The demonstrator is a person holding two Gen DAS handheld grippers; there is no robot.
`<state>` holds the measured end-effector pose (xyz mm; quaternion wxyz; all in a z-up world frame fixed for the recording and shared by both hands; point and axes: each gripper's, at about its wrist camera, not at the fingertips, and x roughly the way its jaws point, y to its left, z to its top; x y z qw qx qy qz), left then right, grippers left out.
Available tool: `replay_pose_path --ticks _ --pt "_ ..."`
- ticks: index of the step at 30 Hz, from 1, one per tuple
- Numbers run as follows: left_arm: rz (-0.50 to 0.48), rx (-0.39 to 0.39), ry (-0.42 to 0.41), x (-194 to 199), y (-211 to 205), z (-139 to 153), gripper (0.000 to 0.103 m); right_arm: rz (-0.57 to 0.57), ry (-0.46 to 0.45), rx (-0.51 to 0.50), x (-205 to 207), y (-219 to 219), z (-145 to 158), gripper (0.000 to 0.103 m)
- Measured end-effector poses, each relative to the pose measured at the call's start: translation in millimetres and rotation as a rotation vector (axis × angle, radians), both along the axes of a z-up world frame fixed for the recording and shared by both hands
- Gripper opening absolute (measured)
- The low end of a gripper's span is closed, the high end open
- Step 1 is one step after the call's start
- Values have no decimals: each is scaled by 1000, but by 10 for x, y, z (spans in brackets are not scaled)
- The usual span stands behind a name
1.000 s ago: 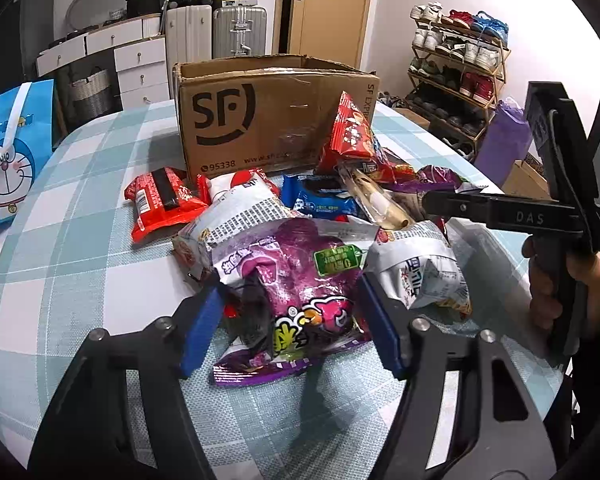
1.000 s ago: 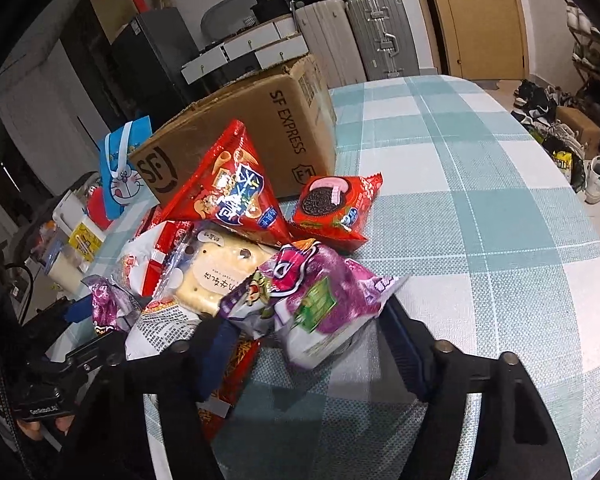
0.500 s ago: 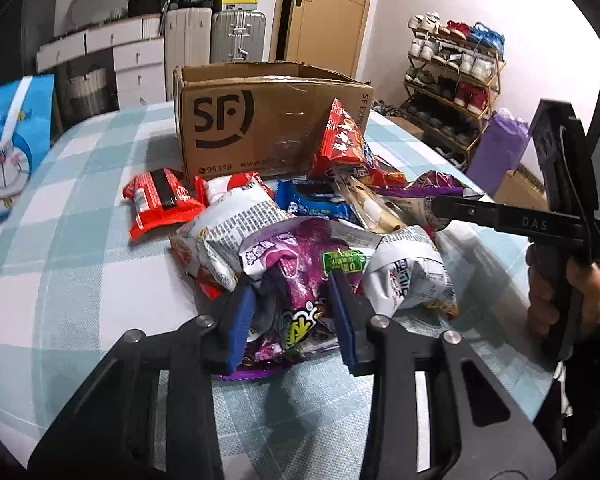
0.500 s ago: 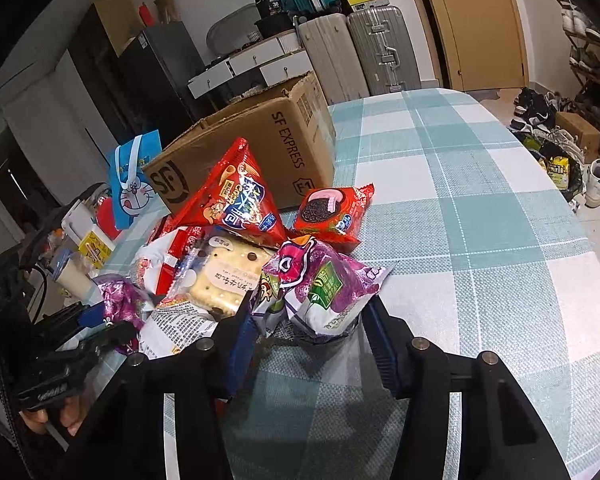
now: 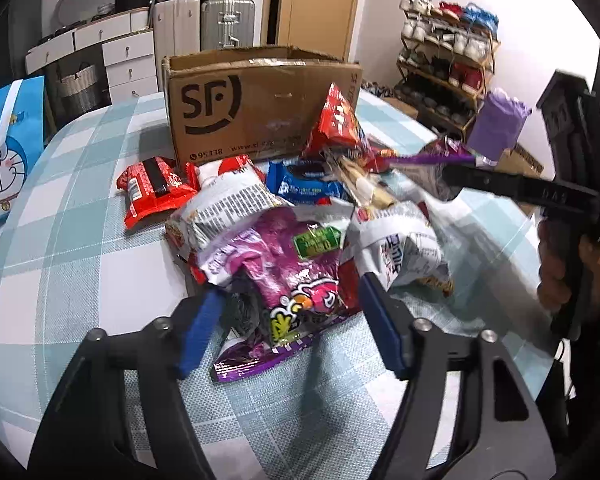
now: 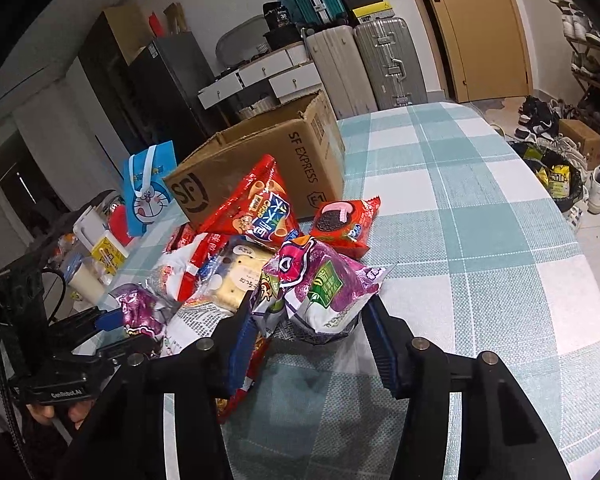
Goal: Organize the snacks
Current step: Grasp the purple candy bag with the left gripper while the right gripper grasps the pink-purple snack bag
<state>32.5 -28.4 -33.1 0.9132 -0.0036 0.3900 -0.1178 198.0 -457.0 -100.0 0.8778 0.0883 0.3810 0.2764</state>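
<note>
The tabletop (image 6: 480, 216) is covered in teal-and-white check. A purple snack bag (image 6: 324, 288) is marked with green. The cardboard box (image 5: 260, 100) is printed black on brown.

My left wrist camera looks down along its gripper (image 5: 290, 326) from close over the snack pile (image 5: 300, 240), facing the SF cardboard box (image 5: 260, 100) and the shoe rack (image 5: 448, 60) beyond. My right wrist camera looks across the same pile (image 6: 260, 264) from its other side, toward the box (image 6: 268, 160) and suitcases (image 6: 364, 68). Both share the checked counter (image 5: 80, 208), pile and box, and each sees the other gripper.
</note>
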Motion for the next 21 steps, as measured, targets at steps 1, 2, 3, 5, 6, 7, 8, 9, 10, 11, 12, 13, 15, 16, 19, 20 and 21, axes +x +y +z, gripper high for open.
replay_pose_path --ticks 1,2,3,5,6,7,8,9,10,11,12,13,15,16,19,20,21 --pt "4 8 7 11 -11 -17 67 -1 -2 3 -10 -7 9 52" --pt "12 22 21 30 -28 -41 67 -1 -4 5 -14 -14 17 52" --pt "20 35 24 37 -42 -46 67 -1 -3 5 -16 -17 19 52" --pt "27 43 29 52 -50 -64 64 0 -5 5 -18 -18 25 52" --pt "25 42 29 55 -51 -68 54 0 -7 5 -18 -21 27 52" --pt "9 31 32 52 -55 -73 51 0 -7 6 -19 -20 31 52" --pt "1 22 28 46 -58 -72 44 0 -6 7 -20 -21 35 52" --pt "0 21 21 31 -61 -61 43 0 -7 7 -24 -21 40 52" --pt "1 21 12 18 -63 -51 43 -1 -8 7 -27 -20 41 52" --pt "0 15 4 4 -61 -42 42 0 -9 7 -33 -16 47 52" --pt "-2 9 1 -8 -57 -34 42 1 -11 7 -40 -15 55 52" --pt "-2 0 -3 -25 -46 -19 42 2 -13 7 -42 -11 58 52" --pt "1 -18 -16 -66 -21 26 41 5 -22 9 -60 -10 80 52" --pt "2 -22 -20 -75 -5 47 41 5 -29 11 -71 -15 94 52" --pt "12 -36 -49 -127 35 148 41 14 -48 15 -106 -10 140 52" --pt "13 -43 -59 -140 46 178 41 19 -55 17 -117 -2 157 52" --pt "14 -54 -68 -154 59 210 41 25 -62 18 -126 8 173 52"
